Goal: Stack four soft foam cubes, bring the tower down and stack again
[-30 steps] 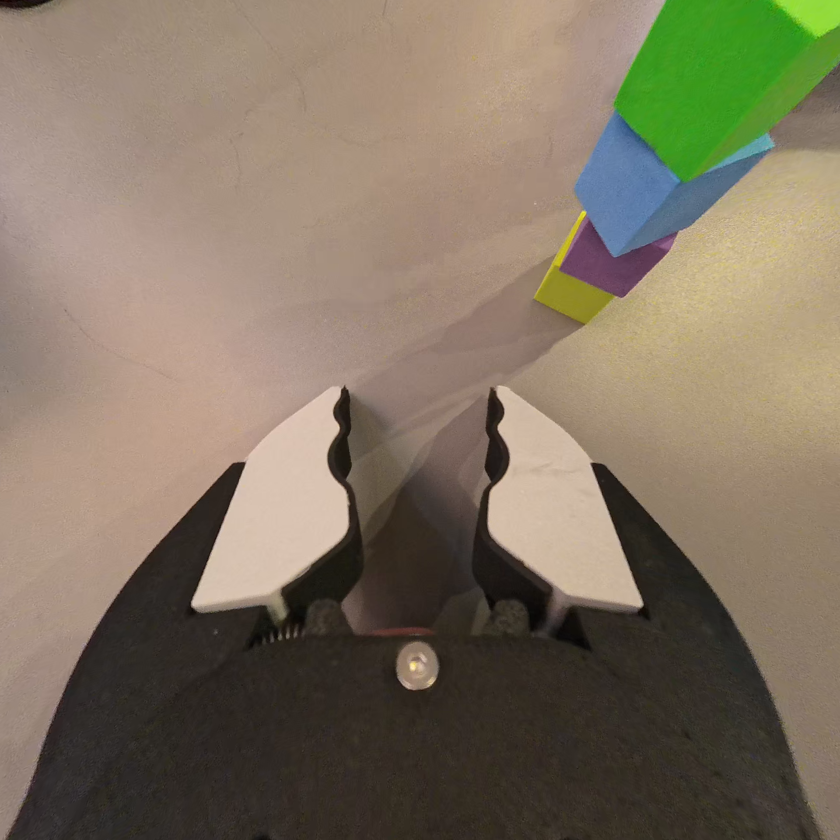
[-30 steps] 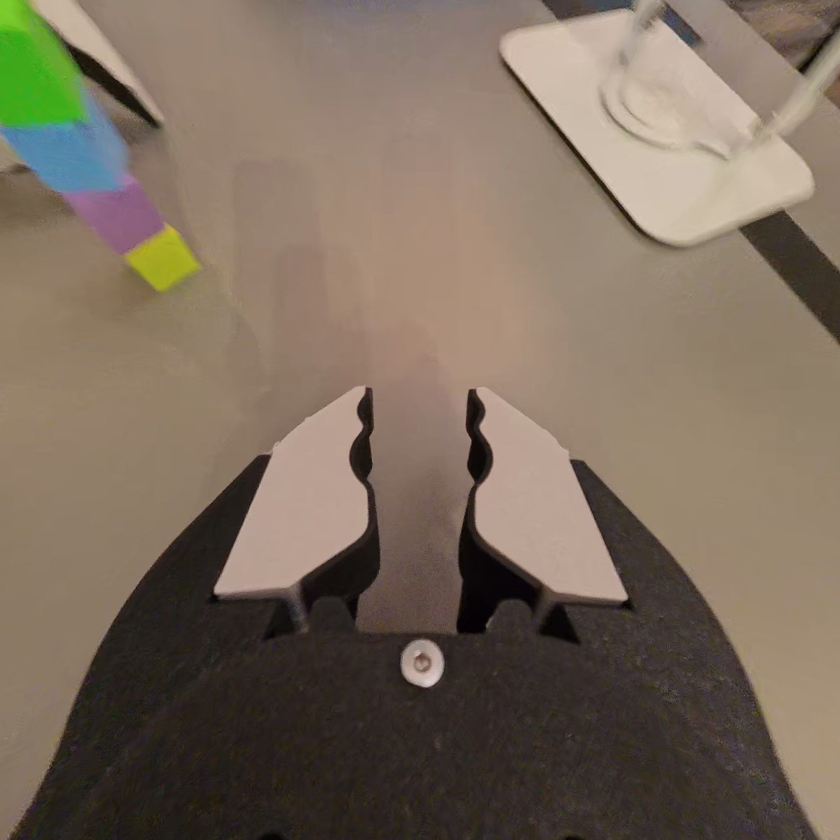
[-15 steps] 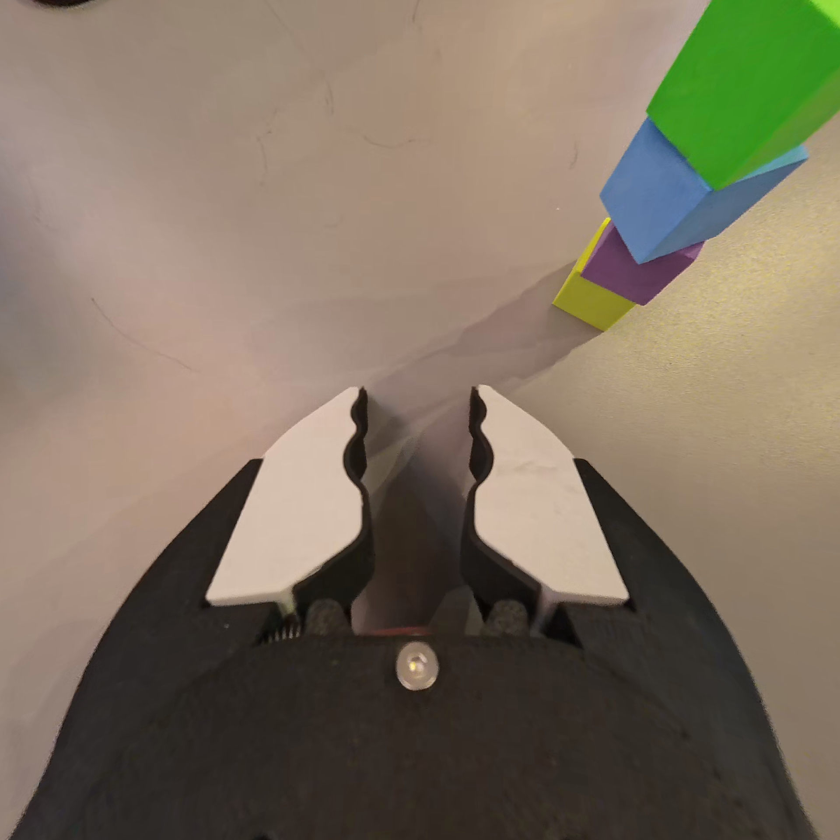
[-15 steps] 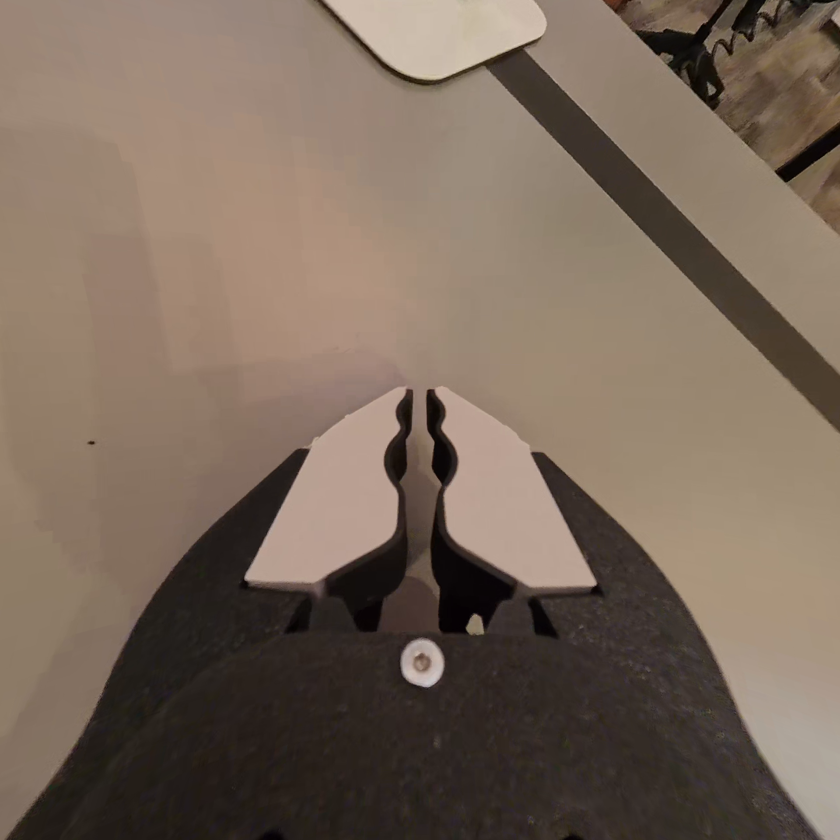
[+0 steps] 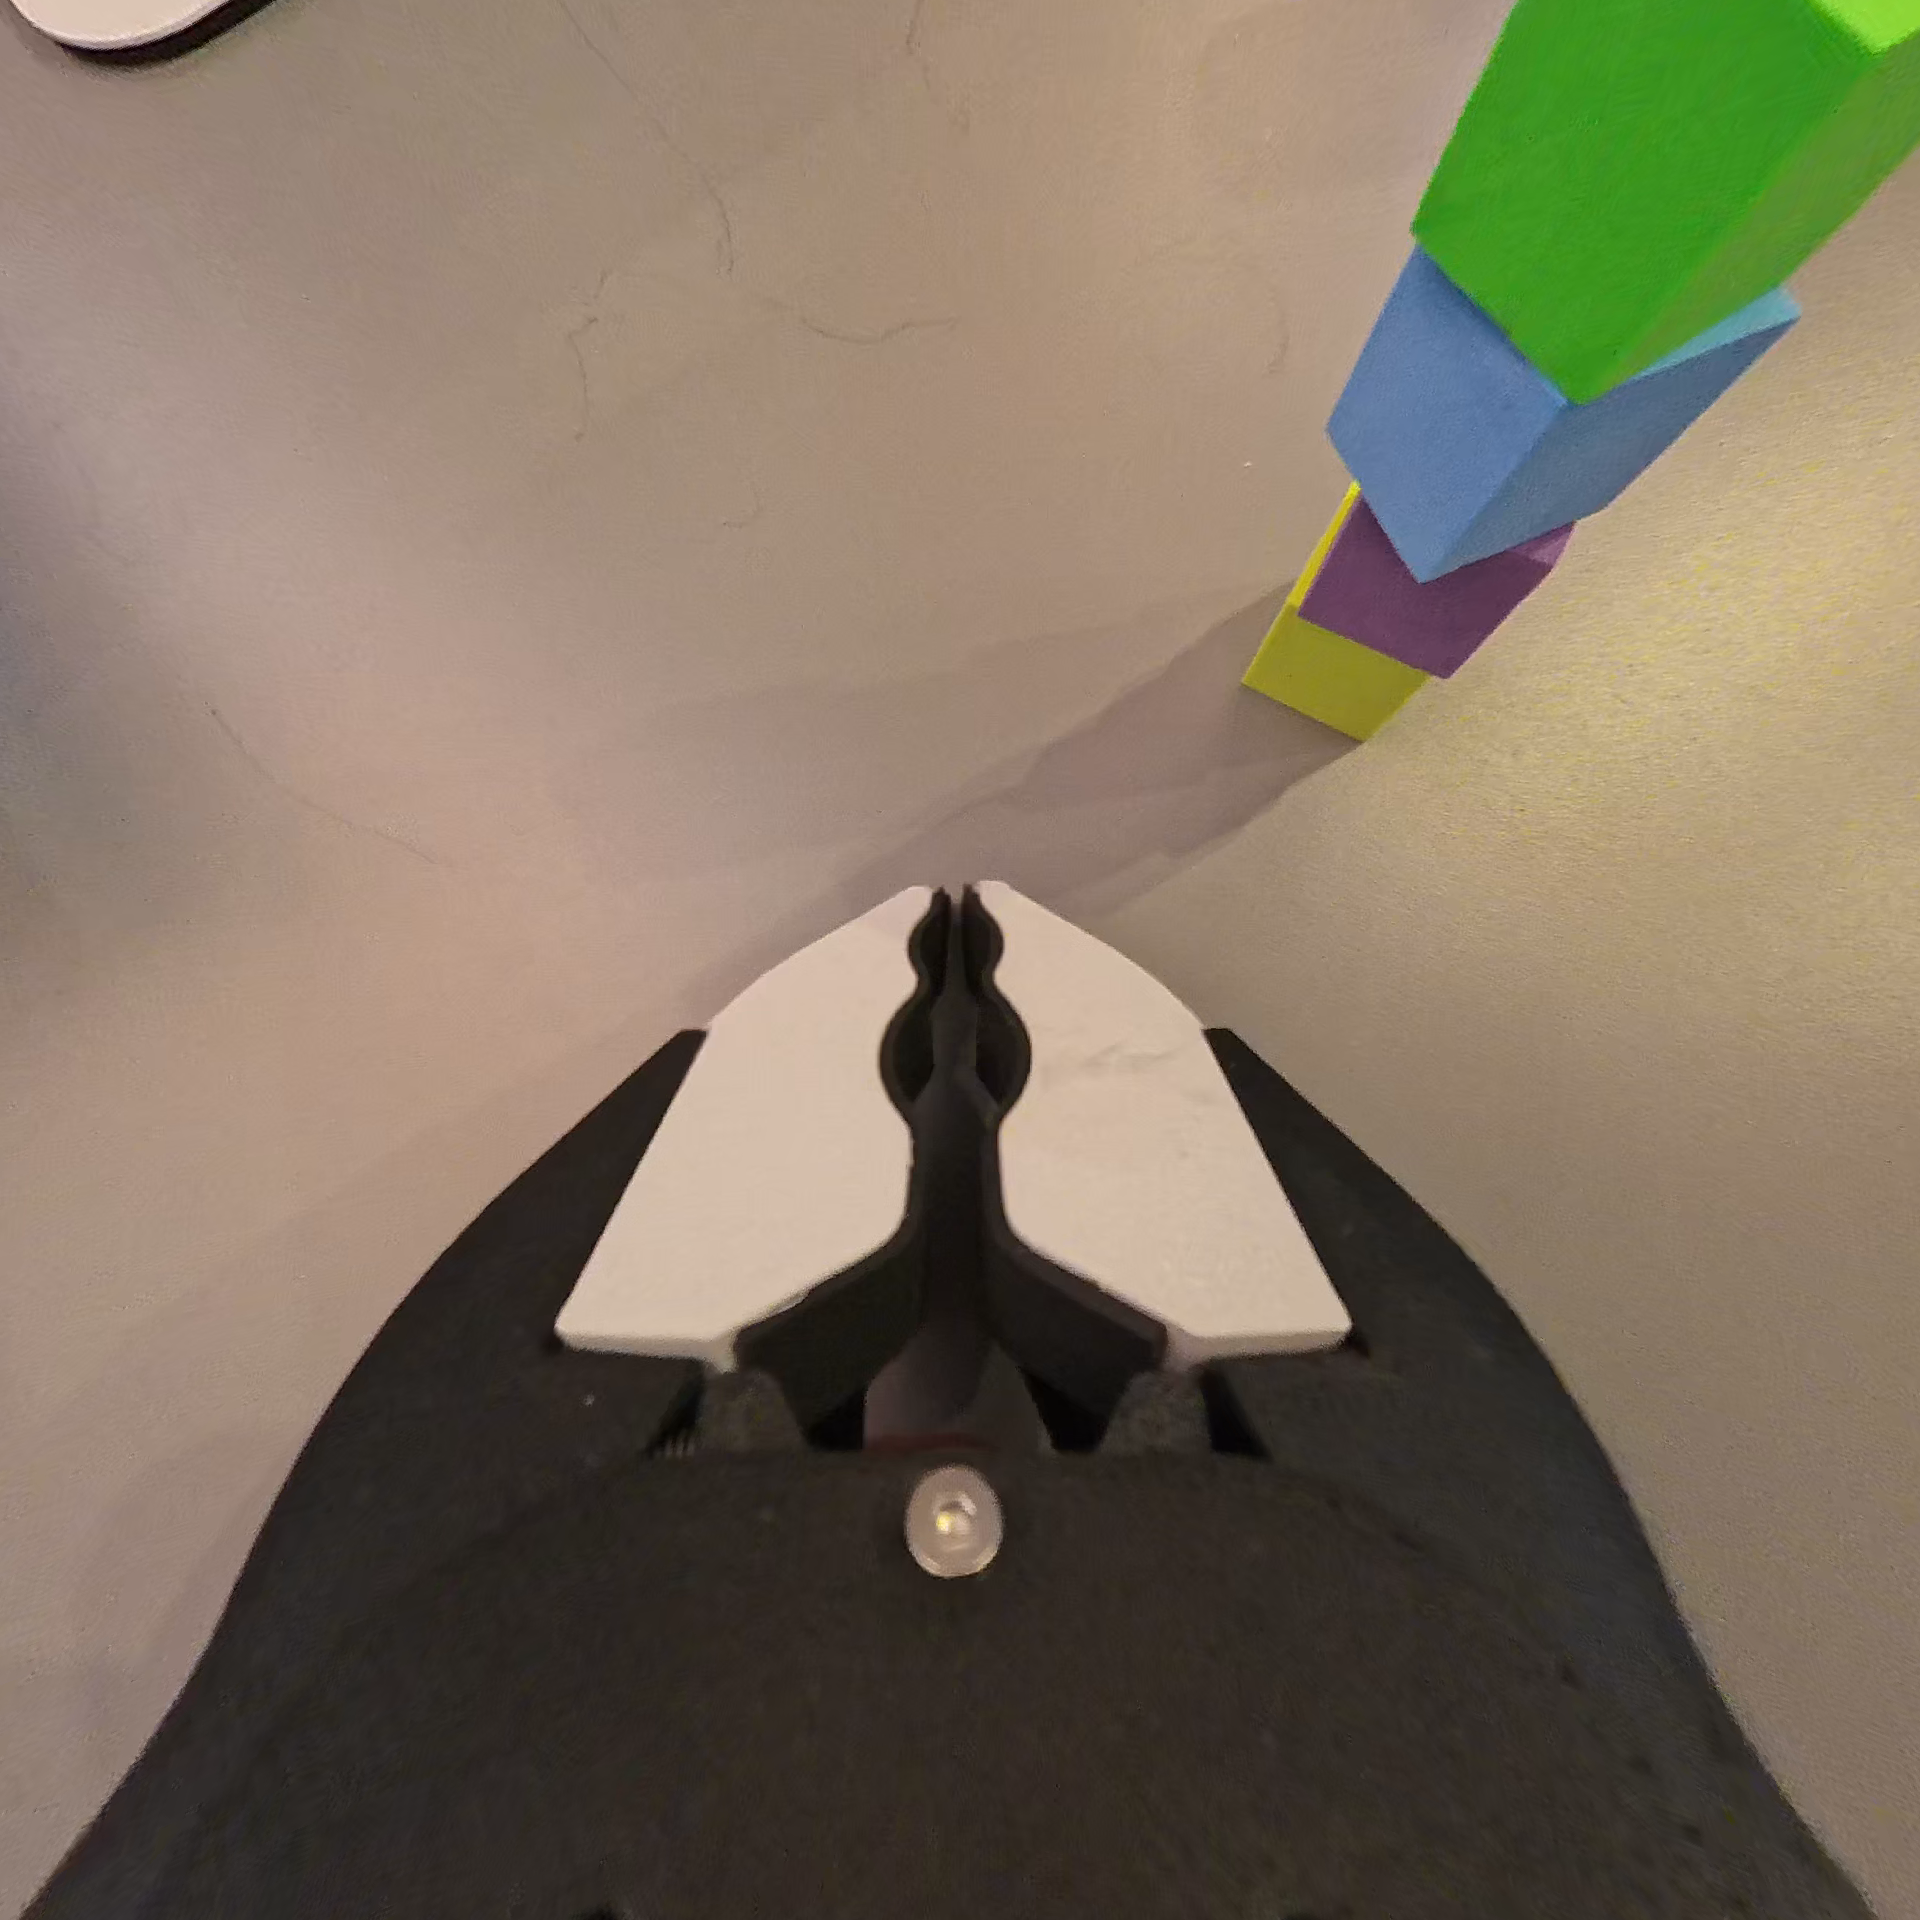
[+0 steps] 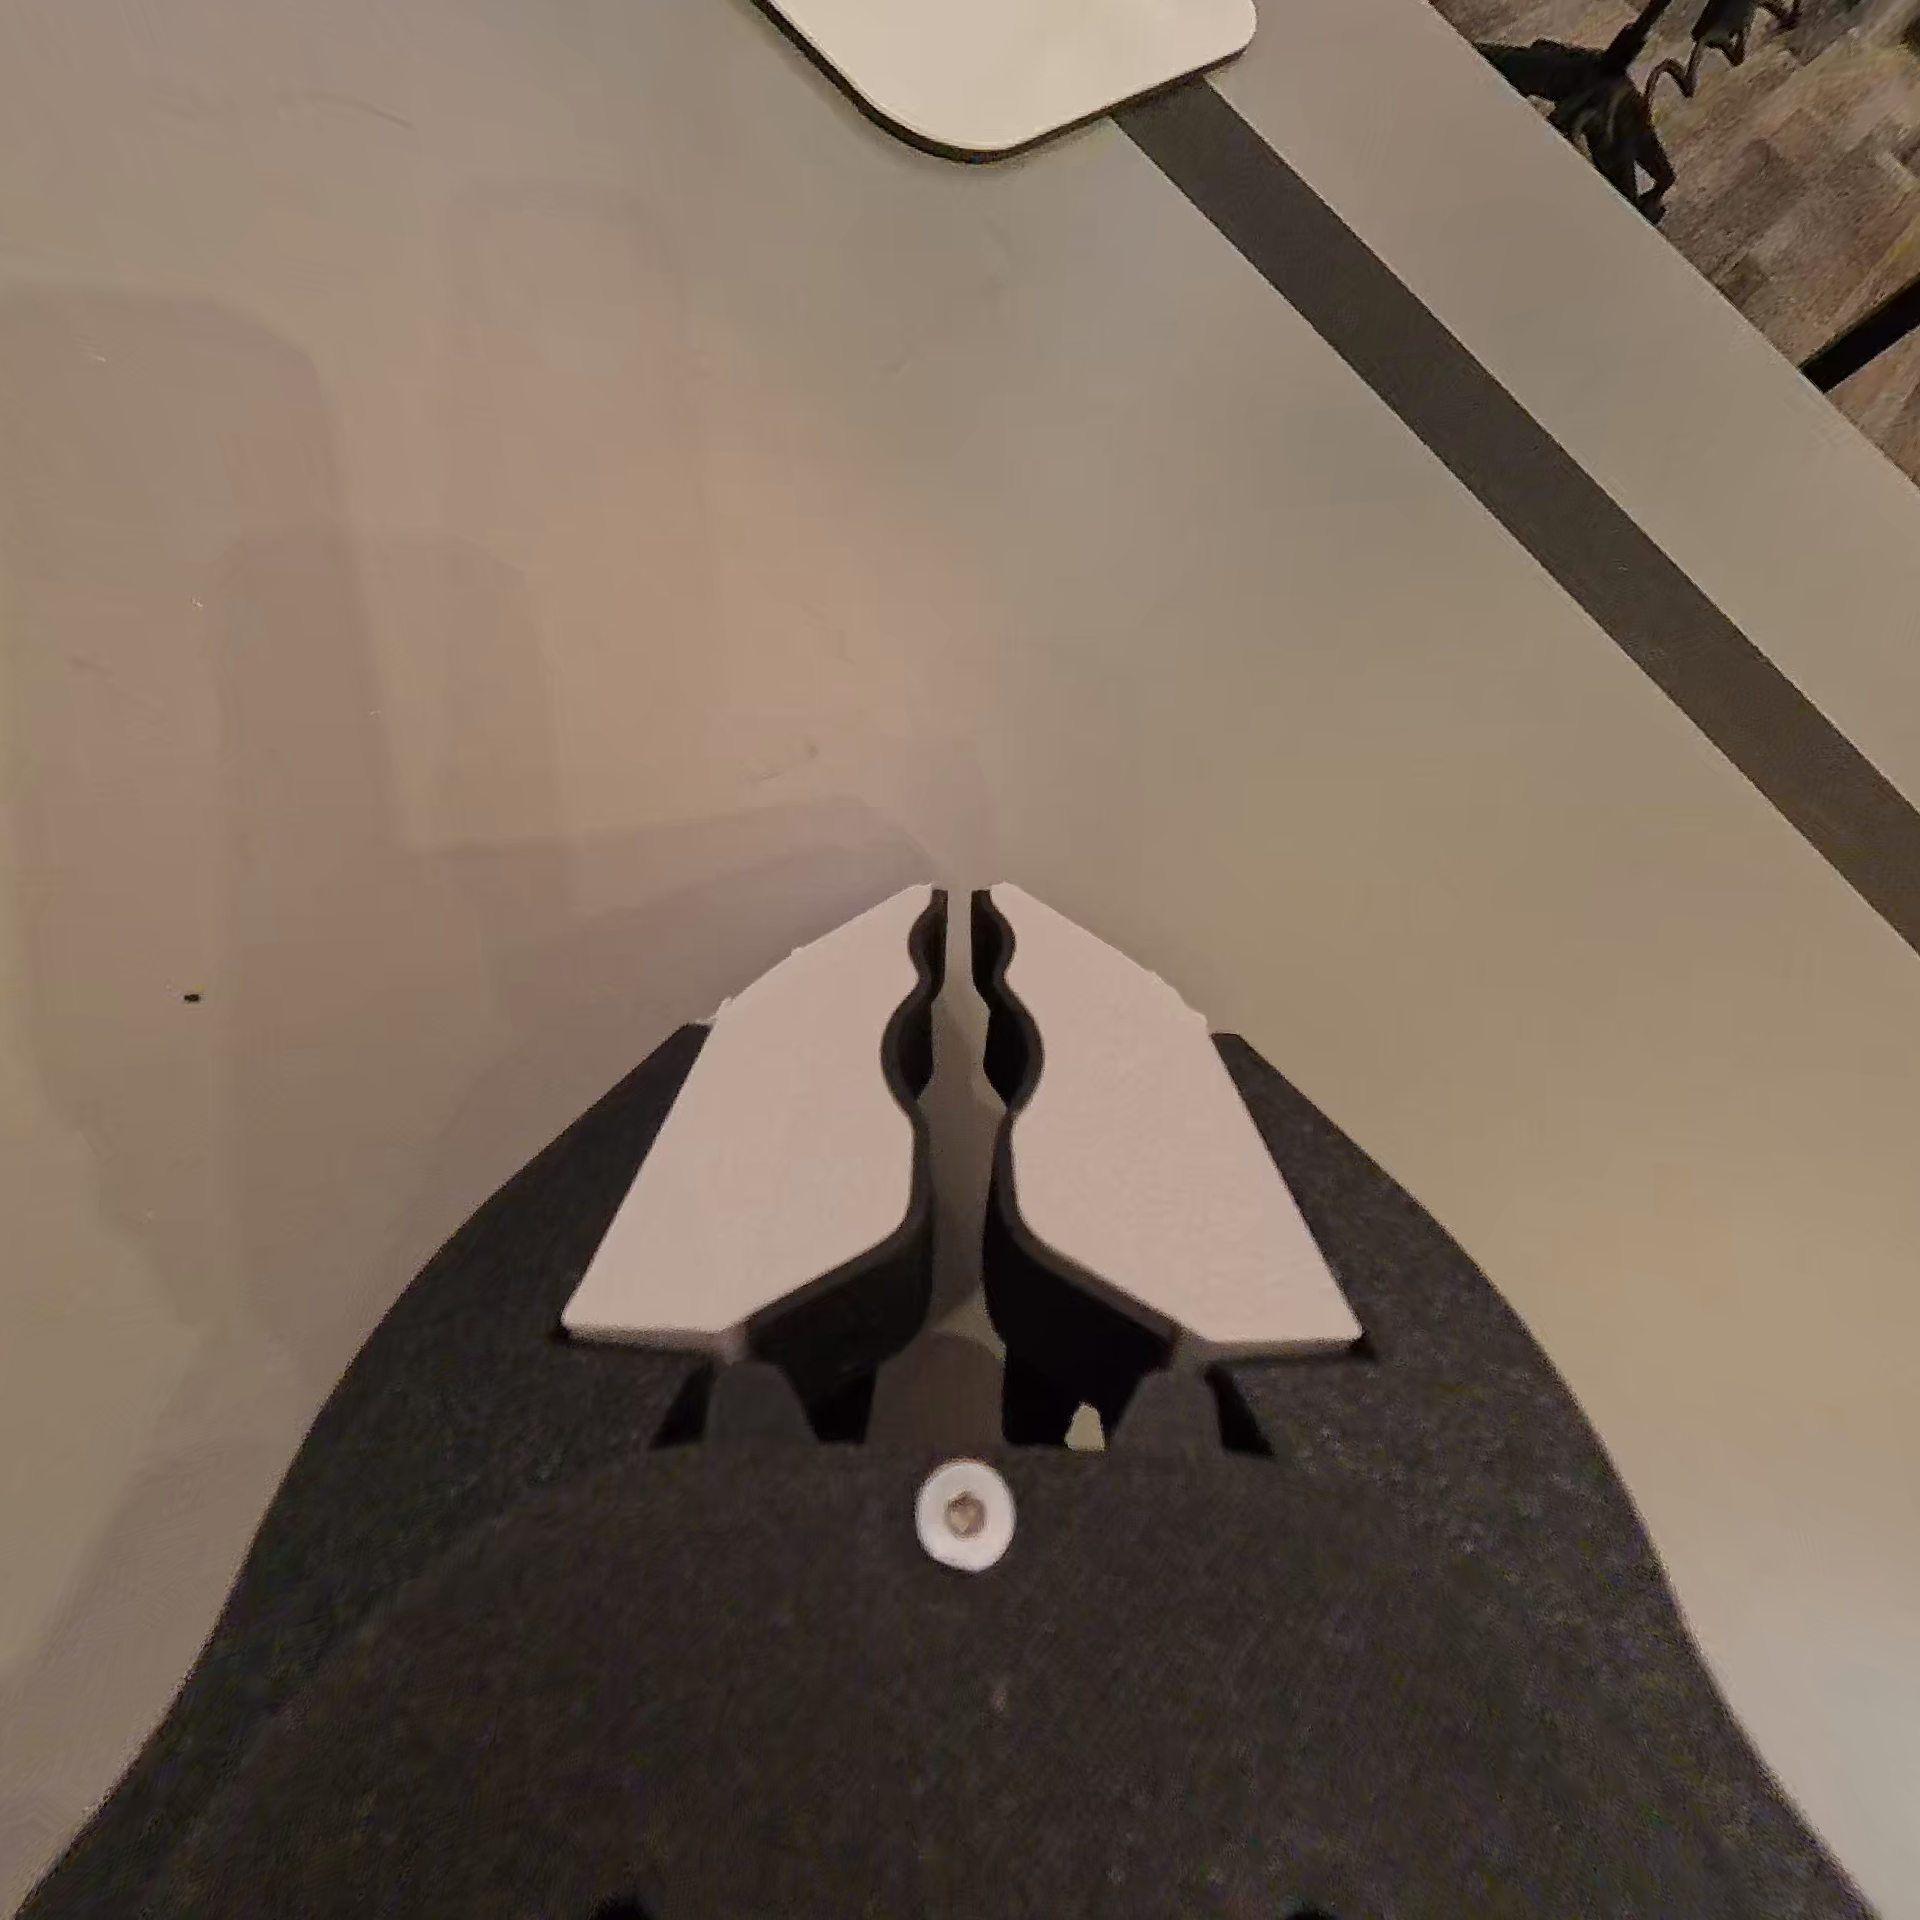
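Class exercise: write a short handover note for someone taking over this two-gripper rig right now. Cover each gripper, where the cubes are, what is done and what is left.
Left gripper: fingers closed together, holding nothing.
Right gripper: fingers nearly together with a thin slit between them, holding nothing, over bare table.
Cubes: one standing tower to the left gripper's front right, yellow cube at the bottom, then purple cube, blue cube, green cube on top.
Done: four cubes stacked.
Left: bring the tower down and stack again.
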The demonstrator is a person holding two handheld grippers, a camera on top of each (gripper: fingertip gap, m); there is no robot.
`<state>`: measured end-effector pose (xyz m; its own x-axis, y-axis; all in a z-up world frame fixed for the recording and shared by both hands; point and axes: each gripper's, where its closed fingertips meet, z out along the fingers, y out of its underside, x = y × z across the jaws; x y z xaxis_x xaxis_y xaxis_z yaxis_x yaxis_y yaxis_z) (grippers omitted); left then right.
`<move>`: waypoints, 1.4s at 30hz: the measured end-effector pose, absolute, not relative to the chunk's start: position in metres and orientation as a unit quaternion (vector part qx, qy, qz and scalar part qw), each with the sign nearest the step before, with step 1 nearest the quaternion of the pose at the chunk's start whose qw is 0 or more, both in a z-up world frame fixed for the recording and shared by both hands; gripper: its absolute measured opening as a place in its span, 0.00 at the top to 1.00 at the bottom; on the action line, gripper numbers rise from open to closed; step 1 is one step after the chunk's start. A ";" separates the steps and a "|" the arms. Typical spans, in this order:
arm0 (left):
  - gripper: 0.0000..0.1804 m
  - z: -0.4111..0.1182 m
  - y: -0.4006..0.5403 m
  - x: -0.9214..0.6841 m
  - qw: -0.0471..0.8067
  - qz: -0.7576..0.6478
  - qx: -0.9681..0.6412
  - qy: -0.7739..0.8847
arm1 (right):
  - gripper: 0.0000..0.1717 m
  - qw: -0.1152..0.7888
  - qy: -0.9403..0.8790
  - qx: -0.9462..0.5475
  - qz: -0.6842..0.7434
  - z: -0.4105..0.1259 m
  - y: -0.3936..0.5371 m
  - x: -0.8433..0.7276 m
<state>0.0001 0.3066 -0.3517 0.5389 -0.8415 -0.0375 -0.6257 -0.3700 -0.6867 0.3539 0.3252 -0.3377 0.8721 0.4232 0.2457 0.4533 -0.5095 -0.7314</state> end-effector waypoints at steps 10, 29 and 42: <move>1.00 -0.351 0.307 0.000 0.338 -0.156 -0.810 0.453 | 0.97 0.416 -0.262 -0.870 -0.021 -0.341 0.325 0.352; 1.00 -0.350 0.309 -0.001 0.345 -0.145 -0.811 0.450 | 0.97 0.413 -0.261 -0.872 -0.018 -0.341 0.326 0.353; 1.00 -0.335 0.317 -0.022 0.387 -0.163 -0.822 0.384 | 1.00 0.424 -0.224 -0.878 -0.002 -0.336 0.326 0.366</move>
